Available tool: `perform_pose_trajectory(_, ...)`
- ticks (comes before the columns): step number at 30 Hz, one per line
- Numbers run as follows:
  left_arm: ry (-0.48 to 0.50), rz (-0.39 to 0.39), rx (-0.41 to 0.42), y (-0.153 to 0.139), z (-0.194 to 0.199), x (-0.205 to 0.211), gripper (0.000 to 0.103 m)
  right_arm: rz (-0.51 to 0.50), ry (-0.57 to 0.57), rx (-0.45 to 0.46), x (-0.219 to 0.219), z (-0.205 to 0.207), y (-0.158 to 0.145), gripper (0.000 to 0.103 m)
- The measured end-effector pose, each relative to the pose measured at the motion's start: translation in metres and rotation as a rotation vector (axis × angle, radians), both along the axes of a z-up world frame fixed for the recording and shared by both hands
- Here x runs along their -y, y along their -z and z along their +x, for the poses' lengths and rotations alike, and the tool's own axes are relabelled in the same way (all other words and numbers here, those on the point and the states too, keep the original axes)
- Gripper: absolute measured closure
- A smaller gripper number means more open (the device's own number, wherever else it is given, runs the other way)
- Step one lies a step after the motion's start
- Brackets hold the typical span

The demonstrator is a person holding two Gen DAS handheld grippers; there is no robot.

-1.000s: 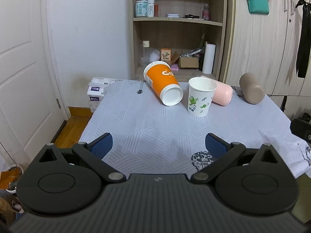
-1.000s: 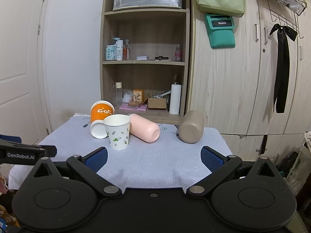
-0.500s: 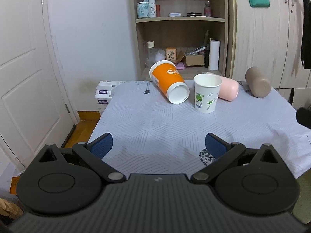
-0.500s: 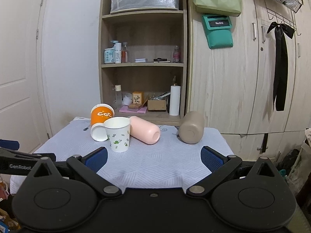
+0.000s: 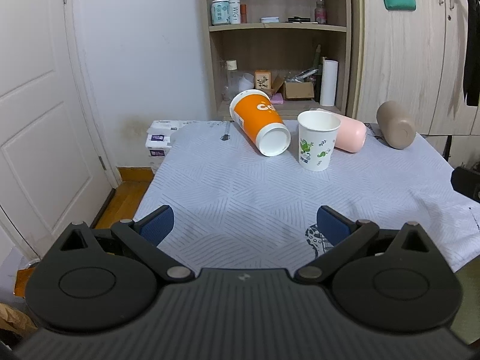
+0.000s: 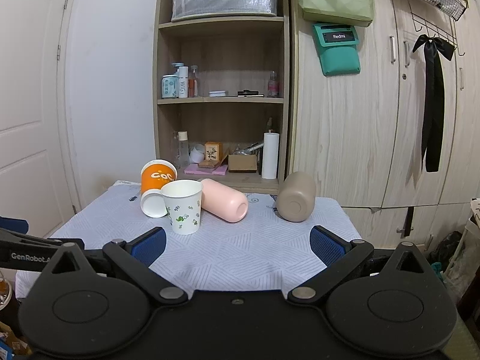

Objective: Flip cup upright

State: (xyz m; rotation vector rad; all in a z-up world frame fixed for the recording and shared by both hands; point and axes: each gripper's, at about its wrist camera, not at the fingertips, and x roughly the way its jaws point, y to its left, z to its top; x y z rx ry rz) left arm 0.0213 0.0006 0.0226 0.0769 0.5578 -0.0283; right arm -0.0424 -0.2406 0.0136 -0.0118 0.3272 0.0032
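Observation:
An orange paper cup (image 5: pixel 258 121) (image 6: pixel 156 185) lies on its side at the far side of the table, base toward me. A white cup with green leaf prints (image 5: pixel 317 139) (image 6: pixel 183 206) stands upright beside it. A pink cup (image 5: pixel 349 133) (image 6: pixel 225 199) and a taupe cup (image 5: pixel 395 124) (image 6: pixel 296 196) lie on their sides further right. My left gripper (image 5: pixel 243 225) is open and empty above the table's near edge. My right gripper (image 6: pixel 237 244) is open and empty, short of the cups.
The table has a pale patterned cloth (image 5: pixel 270 198). A wooden shelf unit (image 6: pixel 222 102) with bottles and boxes stands behind it, next to wardrobe doors (image 6: pixel 375 120). A white door (image 5: pixel 39 105) and tissue packs (image 5: pixel 159 142) are at the left.
Both grippers have drawn back and risen slightly, so the cups look farther away. No cup has moved. Both grippers stay open.

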Motion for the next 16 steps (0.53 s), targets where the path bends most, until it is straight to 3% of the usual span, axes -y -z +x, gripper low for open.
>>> perform_pose_trajectory(16,0.000,0.028,0.028,-0.0003,-0.0038,0.0010,0.000,0.004,0.013,0.002,0.0018,0.0000,-0.0011,0.000)
